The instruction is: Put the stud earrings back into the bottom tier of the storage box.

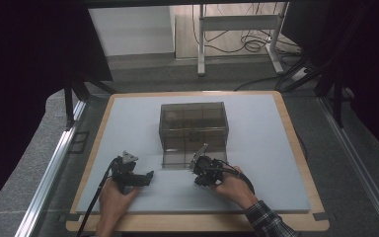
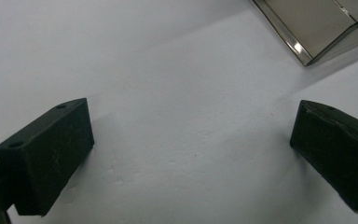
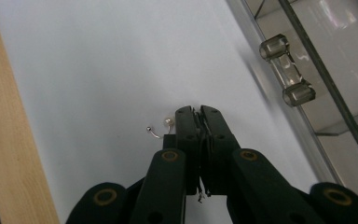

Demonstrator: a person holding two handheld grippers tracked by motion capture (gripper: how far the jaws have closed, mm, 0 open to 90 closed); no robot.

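A smoky clear box (image 1: pixel 193 126) with compartments stands mid-mat, and its low front drawer (image 1: pixel 179 159) is pulled out toward me. In the right gripper view a clear knob handle (image 3: pixel 286 70) shows on the drawer wall. A small hooked earring with a pearl bead (image 3: pixel 161 128) lies beside the tip of my right gripper (image 3: pixel 199 112), whose jaws are pressed together; whether they touch it I cannot tell. The right gripper (image 1: pixel 197 178) sits just in front of the drawer. My left gripper (image 1: pixel 149 176) (image 2: pixel 191 149) rests open over bare mat, with the box corner (image 2: pixel 317 28) beyond it.
The white mat (image 1: pixel 256 148) covers a wooden board (image 1: pixel 296 148), whose edge (image 3: pixel 9 140) runs close to the right gripper. Metal rails flank the table. A table frame and cables (image 1: pixel 246 39) stand on the floor behind.
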